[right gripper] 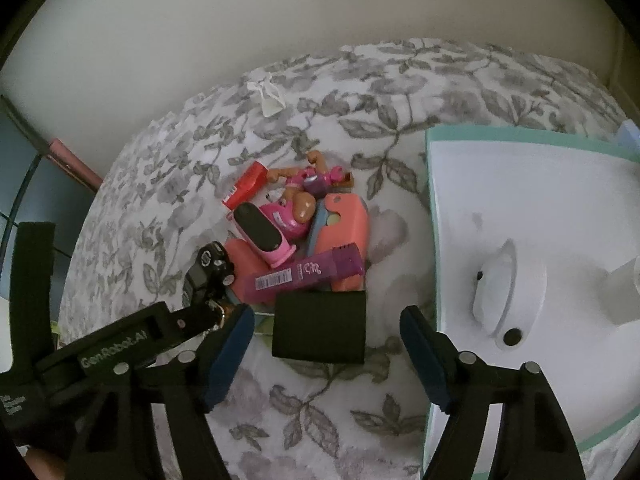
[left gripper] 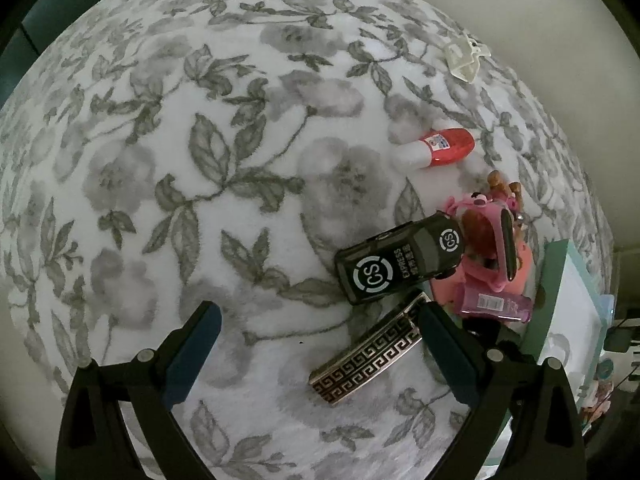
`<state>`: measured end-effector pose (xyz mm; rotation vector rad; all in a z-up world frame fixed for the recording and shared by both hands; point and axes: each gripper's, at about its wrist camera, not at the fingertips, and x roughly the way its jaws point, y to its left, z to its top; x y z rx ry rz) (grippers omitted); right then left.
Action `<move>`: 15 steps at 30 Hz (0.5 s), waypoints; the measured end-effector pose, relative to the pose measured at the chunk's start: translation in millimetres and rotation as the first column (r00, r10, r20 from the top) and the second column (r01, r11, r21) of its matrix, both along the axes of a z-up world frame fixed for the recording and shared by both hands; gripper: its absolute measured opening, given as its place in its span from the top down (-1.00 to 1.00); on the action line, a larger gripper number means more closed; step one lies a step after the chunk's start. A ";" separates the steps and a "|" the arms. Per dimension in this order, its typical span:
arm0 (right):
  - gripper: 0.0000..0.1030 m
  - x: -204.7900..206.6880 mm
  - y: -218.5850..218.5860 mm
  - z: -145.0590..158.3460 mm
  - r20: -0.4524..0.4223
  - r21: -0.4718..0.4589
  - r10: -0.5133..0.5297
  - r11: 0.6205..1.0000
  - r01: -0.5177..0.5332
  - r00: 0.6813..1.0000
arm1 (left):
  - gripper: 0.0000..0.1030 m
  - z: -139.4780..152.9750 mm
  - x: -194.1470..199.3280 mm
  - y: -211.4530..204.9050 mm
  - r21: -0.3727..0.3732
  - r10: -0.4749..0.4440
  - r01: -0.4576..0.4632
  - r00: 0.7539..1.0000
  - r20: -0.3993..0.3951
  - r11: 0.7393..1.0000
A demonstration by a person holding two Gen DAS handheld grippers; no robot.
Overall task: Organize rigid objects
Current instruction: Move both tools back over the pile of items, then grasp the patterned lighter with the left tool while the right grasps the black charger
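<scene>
Here the flowered bed cover carries everything, with a white, teal-edged tray lying at my right. Beside the tray sits the heap to sort: coral case, purple tube, pink toy, dark toy car. My right gripper hangs with jaws released, nothing between them, just short of a black box. My left gripper is likewise released; a patterned buckle lies just inside its right finger. I judge a pick is starting: each gripper must descend, straddle its piece, then clench.
</scene>
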<state>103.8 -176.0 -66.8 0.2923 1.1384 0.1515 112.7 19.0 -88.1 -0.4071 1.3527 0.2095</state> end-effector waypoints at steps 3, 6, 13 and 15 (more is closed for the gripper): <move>-0.42 1.8 2.1 -6.2 -0.017 0.001 0.005 1.000 -0.005 1.000 | -0.91 -2.2 3.9 -4.2 0.001 -0.034 0.034 0.999 0.010 0.999; -0.25 3.2 5.5 -12.8 -0.031 -0.011 0.015 1.000 -0.015 0.999 | -0.91 -2.9 5.9 -11.9 0.003 -0.062 0.062 0.998 0.017 0.998; -0.05 3.5 4.5 -13.3 -0.035 0.008 0.016 1.000 -0.016 0.999 | -0.66 -0.5 13.3 -22.7 -0.034 -0.096 0.097 0.995 0.020 0.995; -0.05 3.4 5.1 -12.7 -0.037 0.001 0.019 1.000 -0.019 0.999 | -0.51 -0.4 14.2 -25.8 -0.049 -0.108 0.110 0.994 0.025 0.993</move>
